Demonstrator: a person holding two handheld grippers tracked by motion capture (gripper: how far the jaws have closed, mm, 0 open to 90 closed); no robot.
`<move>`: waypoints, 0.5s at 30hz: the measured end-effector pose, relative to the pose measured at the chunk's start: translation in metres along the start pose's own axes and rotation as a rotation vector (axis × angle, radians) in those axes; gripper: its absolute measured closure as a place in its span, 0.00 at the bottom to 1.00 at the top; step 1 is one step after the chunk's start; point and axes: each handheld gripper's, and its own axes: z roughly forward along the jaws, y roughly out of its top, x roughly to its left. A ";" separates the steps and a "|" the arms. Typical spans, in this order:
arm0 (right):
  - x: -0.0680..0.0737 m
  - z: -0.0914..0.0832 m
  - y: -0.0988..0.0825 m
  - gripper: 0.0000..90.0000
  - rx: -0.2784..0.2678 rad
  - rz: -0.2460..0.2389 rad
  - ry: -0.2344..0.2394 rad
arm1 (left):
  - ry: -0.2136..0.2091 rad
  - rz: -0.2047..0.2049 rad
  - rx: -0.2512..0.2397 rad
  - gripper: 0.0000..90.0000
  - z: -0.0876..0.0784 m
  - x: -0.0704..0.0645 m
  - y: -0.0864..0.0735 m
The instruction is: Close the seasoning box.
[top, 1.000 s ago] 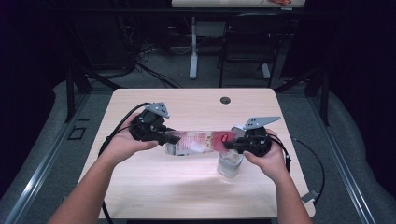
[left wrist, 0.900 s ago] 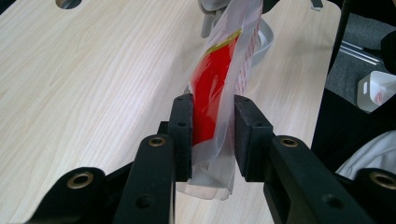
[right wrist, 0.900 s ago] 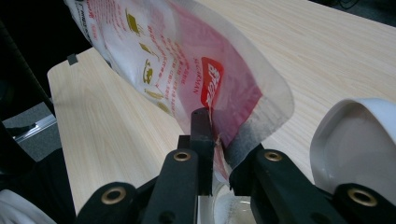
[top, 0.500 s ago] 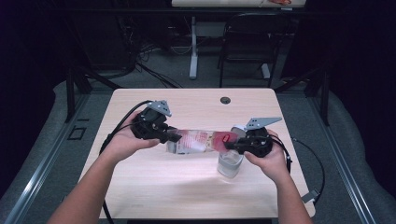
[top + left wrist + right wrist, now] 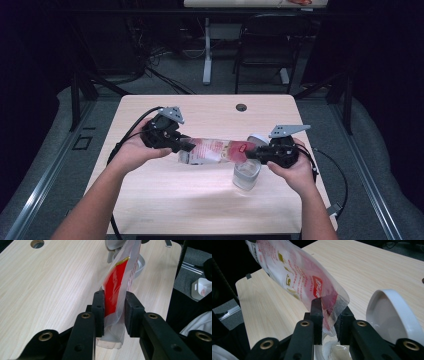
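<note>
Above the desk (image 5: 150, 190), a red-printed plastic pouch (image 5: 215, 150) hangs level between both grippers. Left gripper (image 5: 113, 312) pinches its sealed end; right gripper (image 5: 331, 315), jaws just easing apart, clasps the other end over a clear cup (image 5: 246, 175)

Light wooden table with two things on it

The table (image 5: 165, 195) has a pale wood-grain top with a small round hole (image 5: 241, 107) near its far edge. A clear container (image 5: 246, 175) stands well nearer the person than that hole, to its right, and a white round lid (image 5: 259, 137) lies just beyond the container.
</note>
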 end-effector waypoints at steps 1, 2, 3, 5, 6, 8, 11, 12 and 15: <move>0.000 -0.001 0.000 0.89 -0.003 -0.004 -0.004 | 0.001 0.002 0.000 0.81 0.000 0.000 0.000; 0.000 -0.001 0.000 0.90 -0.003 -0.006 -0.006 | 0.000 0.001 0.002 0.81 0.000 0.000 0.001; 0.000 -0.001 0.000 0.91 -0.004 -0.008 -0.009 | 0.000 0.004 0.004 0.81 0.000 -0.001 0.002; 0.000 -0.001 0.000 0.95 -0.003 -0.011 -0.010 | 0.004 0.007 0.005 0.81 -0.001 -0.004 0.004; -0.001 -0.001 0.000 0.96 -0.002 -0.012 -0.011 | 0.001 0.011 0.004 0.81 -0.001 -0.005 0.005; 0.000 -0.002 0.000 0.98 -0.003 -0.011 -0.013 | 0.003 0.014 0.003 0.81 -0.002 -0.006 0.006; -0.001 -0.001 -0.001 0.98 -0.003 -0.002 -0.012 | 0.002 0.014 0.003 0.82 -0.001 -0.005 0.007; -0.001 -0.001 -0.001 0.98 -0.005 0.003 -0.009 | 0.000 0.012 0.003 0.82 -0.001 -0.004 0.007; -0.002 -0.001 -0.001 0.98 -0.005 0.005 -0.004 | -0.001 0.011 0.001 0.82 -0.001 -0.003 0.007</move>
